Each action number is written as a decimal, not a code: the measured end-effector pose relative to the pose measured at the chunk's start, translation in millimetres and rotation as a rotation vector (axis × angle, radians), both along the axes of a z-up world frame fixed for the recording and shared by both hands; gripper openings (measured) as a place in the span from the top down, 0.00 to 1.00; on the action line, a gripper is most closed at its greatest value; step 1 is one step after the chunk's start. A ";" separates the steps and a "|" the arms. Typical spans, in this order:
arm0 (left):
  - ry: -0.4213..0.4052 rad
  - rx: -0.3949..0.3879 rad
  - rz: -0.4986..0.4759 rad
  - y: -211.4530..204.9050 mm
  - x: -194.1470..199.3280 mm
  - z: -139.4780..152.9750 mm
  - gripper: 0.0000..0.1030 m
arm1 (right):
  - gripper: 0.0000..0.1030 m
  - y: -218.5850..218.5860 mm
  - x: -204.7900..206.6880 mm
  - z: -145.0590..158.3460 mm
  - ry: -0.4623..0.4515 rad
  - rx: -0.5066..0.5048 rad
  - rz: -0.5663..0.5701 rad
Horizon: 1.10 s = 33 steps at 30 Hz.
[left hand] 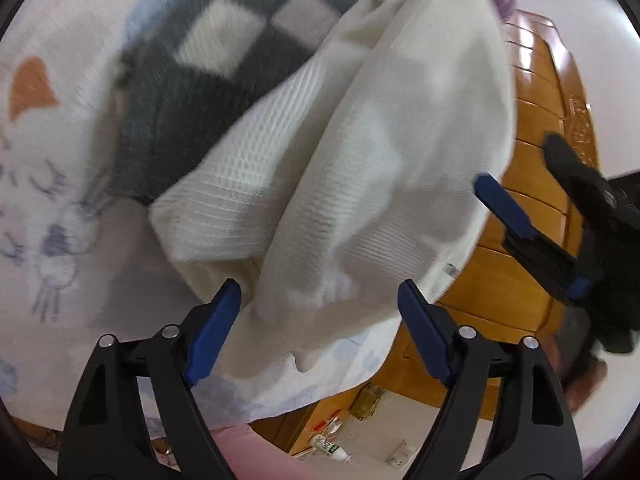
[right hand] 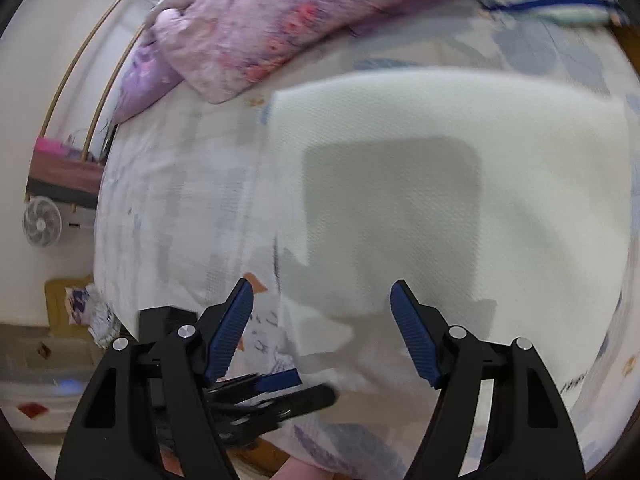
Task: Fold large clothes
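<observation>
Both hand-held grippers stand released, with nothing pinched. Between the spread blue pads of the left hand-held gripper (left hand: 320, 312), the cream waffle-knit garment (left hand: 360, 168) hangs in loose folds; its lower edge droops past the side edge of the bed, and no pad visibly presses it. This garment lies on the white printed bedsheet (left hand: 52, 184), partly over a dark grey and white checked fuzzy blanket (left hand: 208, 52). From the right wrist view, the garment (right hand: 460, 152) spreads flat with a straight far edge and 1 squared corner, and the right hand-held gripper (right hand: 322, 320) hovers over its near edge. Bare sheet (right hand: 180, 184) lies open to its left. A purple floral quilt (right hand: 248, 20) is bunched well beyond. Orange wooden furniture (left hand: 520, 240) stands close beside the bed.
</observation>
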<state>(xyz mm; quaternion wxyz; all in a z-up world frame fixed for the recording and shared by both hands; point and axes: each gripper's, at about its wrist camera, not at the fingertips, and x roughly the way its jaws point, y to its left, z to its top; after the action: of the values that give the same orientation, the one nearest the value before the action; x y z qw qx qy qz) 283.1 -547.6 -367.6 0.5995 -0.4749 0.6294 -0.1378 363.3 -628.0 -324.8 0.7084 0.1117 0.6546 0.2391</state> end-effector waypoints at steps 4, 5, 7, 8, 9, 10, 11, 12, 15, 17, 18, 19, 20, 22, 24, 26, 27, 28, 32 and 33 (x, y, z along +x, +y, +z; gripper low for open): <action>-0.008 0.089 0.000 -1.8 0.5 3.0 0.81 | 0.35 -8.6 -6.0 -0.3 0.012 -0.026 0.001; -0.032 0.106 0.004 0.2 -0.6 9.5 0.82 | 0.38 -7.9 -6.7 3.6 0.009 0.005 0.017; -0.083 0.159 0.020 8.3 -5.6 32.1 0.84 | 0.54 -2.5 -8.9 9.8 0.012 0.073 0.057; -0.101 0.176 0.030 12.4 -8.1 44.2 0.84 | 0.56 2.5 -10.8 12.2 0.014 0.102 0.081; -0.116 0.187 0.037 14.9 -9.5 53.9 0.85 | 0.59 9.4 -10.7 13.5 0.014 0.114 0.105; -0.136 0.210 0.040 18.1 -10.3 65.0 0.85 | 0.64 23.3 -10.1 14.0 0.009 0.109 0.147; -0.154 0.261 0.042 21.8 -11.4 75.4 0.87 | 0.65 34.0 -8.8 13.2 0.009 0.098 0.175; -0.161 0.287 0.045 24.4 -12.2 78.2 0.90 | 0.65 46.3 -7.8 10.2 0.013 0.079 0.210; -0.097 0.427 0.079 57.4 -7.8 62.0 0.97 | 0.71 76.9 -2.4 -20.6 0.019 -0.032 0.253; -0.018 0.396 0.103 77.2 -4.6 30.8 0.97 | 0.74 90.1 1.2 -62.9 0.072 -0.090 0.250; -0.003 0.383 0.119 82.9 -2.5 25.9 0.97 | 0.91 92.3 4.0 -82.5 0.066 -0.125 0.240; 0.000 0.389 0.125 92.7 -1.4 24.3 0.97 | 1.00 90.4 4.8 -88.7 0.069 -0.121 0.226; -0.012 0.401 0.114 96.2 -1.7 27.7 0.97 | 1.00 86.4 7.8 -92.0 0.095 -0.092 0.194; -0.044 0.446 0.092 97.0 -4.7 39.2 0.94 | 1.00 79.0 9.5 -88.6 0.130 -0.039 0.153; -0.041 0.485 0.055 94.0 -6.8 47.5 0.75 | 0.94 74.4 5.9 -75.2 0.118 -0.030 0.163; -0.044 0.502 0.053 98.3 -8.9 55.4 0.52 | 0.85 67.3 0.4 -58.4 0.111 0.000 0.153; -0.055 0.513 0.056 99.0 -11.3 63.5 0.47 | 0.69 64.6 -1.5 -48.4 0.101 0.017 0.141; -0.054 0.521 0.057 103.0 -13.0 66.5 0.38 | 0.41 61.1 -4.6 -40.9 0.089 0.027 0.130; -0.060 0.561 0.049 107.5 -18.8 86.7 0.26 | 0.27 41.4 -23.1 0.6 0.006 0.017 0.083; -0.056 0.572 0.044 105.9 -12.5 90.3 0.21 | 0.26 36.8 -27.6 7.9 -0.001 0.001 0.070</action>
<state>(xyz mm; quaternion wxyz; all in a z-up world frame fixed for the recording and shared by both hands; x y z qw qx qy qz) 270.6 -441.8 -277.2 0.7290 -0.2962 0.6154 0.0453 335.7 -591.2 -317.0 0.6998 0.0889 0.6576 0.2643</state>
